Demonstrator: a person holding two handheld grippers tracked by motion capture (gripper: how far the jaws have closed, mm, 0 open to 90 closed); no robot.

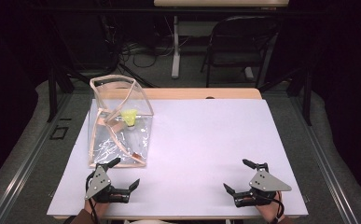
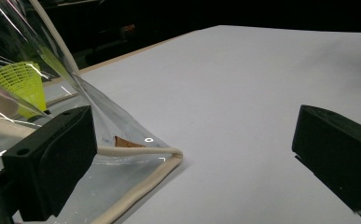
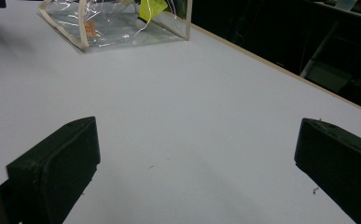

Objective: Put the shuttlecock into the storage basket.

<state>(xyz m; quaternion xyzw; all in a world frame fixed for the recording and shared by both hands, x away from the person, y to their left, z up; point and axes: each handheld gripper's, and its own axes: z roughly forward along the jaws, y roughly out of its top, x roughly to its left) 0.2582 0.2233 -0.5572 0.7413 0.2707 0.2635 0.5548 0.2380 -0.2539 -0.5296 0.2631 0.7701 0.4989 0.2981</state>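
From the high view we see the clear bag [image 1: 120, 123], trimmed in cream piping, standing on the left part of the white counter [image 1: 206, 140] with a yellow shuttlecock [image 1: 129, 116] inside it. Our left tool [image 1: 122, 175] sits just beside the bag's near corner, jaws wide apart and holding nothing; our right tool [image 1: 239, 176] rests well apart from it on the near right, jaws equally spread and empty. Beyond the counter lie a dark floor, a folding chair [image 1: 239, 42] and a tangle of cables [image 1: 141, 49].

In the left gripper view the bag's piped corner [image 2: 171, 156] lies between our jaws, nearer the left one, and the shuttlecock [image 2: 22, 86] shows through the film. We judge the step to be taking hold of the bag: we should close on the piping rather than the slick film, low at the corner, so that the bag does not tip or crumple.

In the right gripper view the bag [image 3: 117, 23] stands far off across bare white counter, its yellow contents just visible. The room behind is dark.
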